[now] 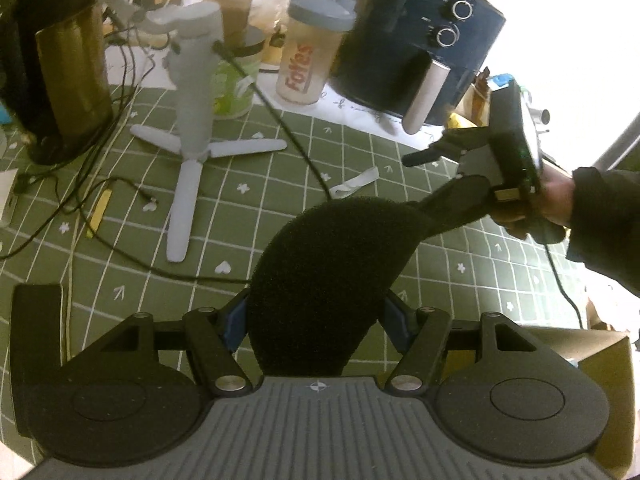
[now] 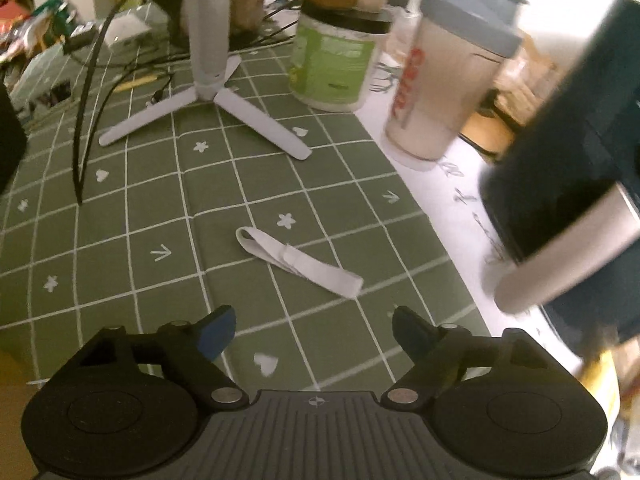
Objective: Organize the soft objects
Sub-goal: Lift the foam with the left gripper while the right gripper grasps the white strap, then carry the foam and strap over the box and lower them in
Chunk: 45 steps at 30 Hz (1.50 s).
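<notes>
Nearest in the left wrist view, the left claw (image 1: 316, 320) pinches a black foam piece (image 1: 332, 264), its blue pads pressed against the two sides of the foam's narrow near end, while the wider rounded end sticks out forward above the green checked tabletop (image 1: 120, 248). To the right of the foam, a hand (image 1: 554, 200) in a dark sleeve holds the right claw (image 1: 430, 176), whose lower finger lies right at the foam's far right edge; whether it touches cannot be told. In the right wrist view, the right claw (image 2: 314, 332) stands spread with nothing between its fingers, above the tabletop (image 2: 120, 280). Just beyond its tips a white strap (image 2: 300, 262) lies flat on the cloth, one end folded into a loop. Farther off stands a grey tripod stand (image 2: 208, 60) with its legs splayed, black cables (image 2: 86, 120) trailing at its left. At the far side stand a green-labelled tub (image 2: 334, 64) and a shaker bottle (image 2: 444, 80) with a grey lid and red lettering, and at the far right a dark blue appliance (image 1: 424, 48) with two dials and a silver handle.
</notes>
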Tool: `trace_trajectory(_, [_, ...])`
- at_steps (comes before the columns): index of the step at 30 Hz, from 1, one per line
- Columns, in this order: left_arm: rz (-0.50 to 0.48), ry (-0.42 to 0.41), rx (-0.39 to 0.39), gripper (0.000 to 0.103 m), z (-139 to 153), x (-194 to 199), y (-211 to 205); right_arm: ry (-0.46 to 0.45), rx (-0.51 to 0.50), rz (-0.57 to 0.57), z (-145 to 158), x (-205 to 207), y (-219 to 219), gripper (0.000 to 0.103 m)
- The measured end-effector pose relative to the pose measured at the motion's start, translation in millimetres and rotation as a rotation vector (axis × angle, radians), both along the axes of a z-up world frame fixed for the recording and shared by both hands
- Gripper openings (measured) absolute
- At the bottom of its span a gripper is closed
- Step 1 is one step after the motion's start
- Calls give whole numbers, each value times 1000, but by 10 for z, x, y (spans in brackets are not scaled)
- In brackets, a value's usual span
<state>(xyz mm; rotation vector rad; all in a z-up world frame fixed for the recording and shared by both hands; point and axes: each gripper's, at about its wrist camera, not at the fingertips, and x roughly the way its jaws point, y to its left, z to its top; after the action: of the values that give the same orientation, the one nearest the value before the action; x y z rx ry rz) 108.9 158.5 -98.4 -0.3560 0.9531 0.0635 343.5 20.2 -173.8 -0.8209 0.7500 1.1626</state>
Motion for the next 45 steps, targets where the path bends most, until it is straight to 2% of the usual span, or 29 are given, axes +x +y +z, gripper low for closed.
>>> trace_trajectory(4, [19, 8, -10, 65, -31, -69, 53, -14, -1, 17, -83, 15, 142, 79])
trace_trajectory(9, [41, 12, -20, 65, -39, -135, 118, 10, 14, 17, -158, 54, 267, 72])
trace_trajectory(13, [46, 17, -27, 65, -58, -156, 149, 99, 43, -28, -173, 178, 334, 64])
trace_trajectory(16, [43, 17, -27, 65, -60, -156, 155, 180, 50, -65, -179, 271, 359, 50])
trace_trajectory(17, [42, 16, -28, 65, -58, -156, 156, 191, 50, -72, -175, 277, 362, 42])
trace_trajectory(21, [32, 7, -26, 65, -29, -142, 153, 194, 24, -76, -151, 273, 366, 11])
trace_trajectory(22, [29, 5, -24, 65, -20, -140, 149, 192, 15, -79, -151, 273, 362, 7])
trace_trajectory(30, [11, -24, -11, 65, 89, -119, 127, 195, 6, -131, -22, 240, 183, 5])
trace_trajectory(39, [-12, -59, 11, 65, 247, -97, 62, 184, 42, -217, 366, 208, -155, 5])
trace_trajectory(45, [-40, -81, 21, 65, 365, -68, -25, 215, 84, -286, 623, 165, -481, 5])
